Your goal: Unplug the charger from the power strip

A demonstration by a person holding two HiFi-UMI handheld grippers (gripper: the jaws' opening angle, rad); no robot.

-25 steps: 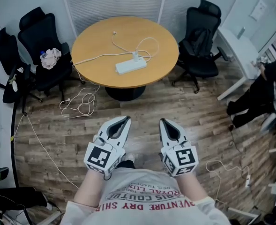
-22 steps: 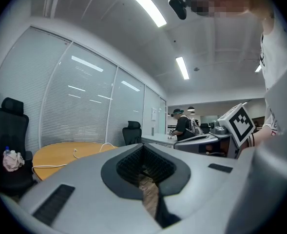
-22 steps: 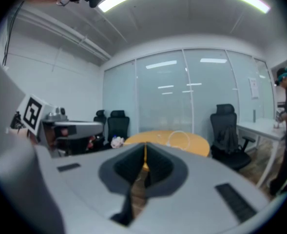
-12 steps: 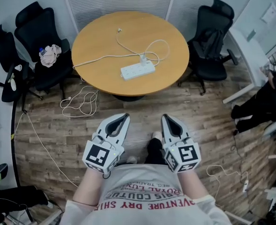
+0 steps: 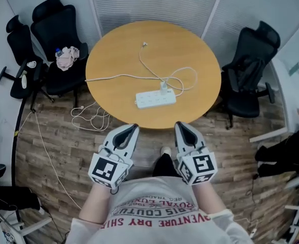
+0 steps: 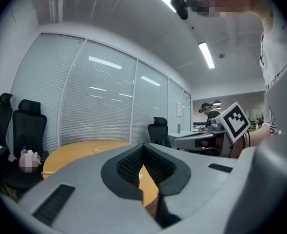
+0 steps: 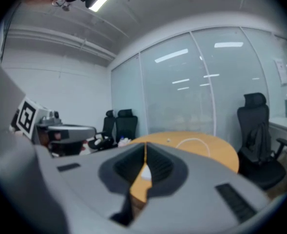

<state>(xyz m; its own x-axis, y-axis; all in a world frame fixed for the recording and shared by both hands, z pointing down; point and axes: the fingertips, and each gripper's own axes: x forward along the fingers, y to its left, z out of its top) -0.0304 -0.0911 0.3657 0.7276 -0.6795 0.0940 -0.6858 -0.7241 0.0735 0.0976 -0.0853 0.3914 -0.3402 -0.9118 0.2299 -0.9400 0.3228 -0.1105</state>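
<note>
A white power strip lies on the round wooden table, near its front edge. A white charger is plugged into the strip's far side, and its thin white cable loops across the tabletop. My left gripper and right gripper are held side by side just short of the table's near rim, pointing at it. Both are shut with nothing between the jaws. In the left gripper view the jaws meet in front of the tabletop, and the right gripper view shows the same.
Black office chairs stand at the table's left and right; the left one holds a cloth and a bottle. White cable lies coiled on the wood floor left of the table. Glass walls with blinds stand behind.
The table and power strip have come much closer and lower in the head view as I moved toward them. Both grippers stay shut, side by side.
</note>
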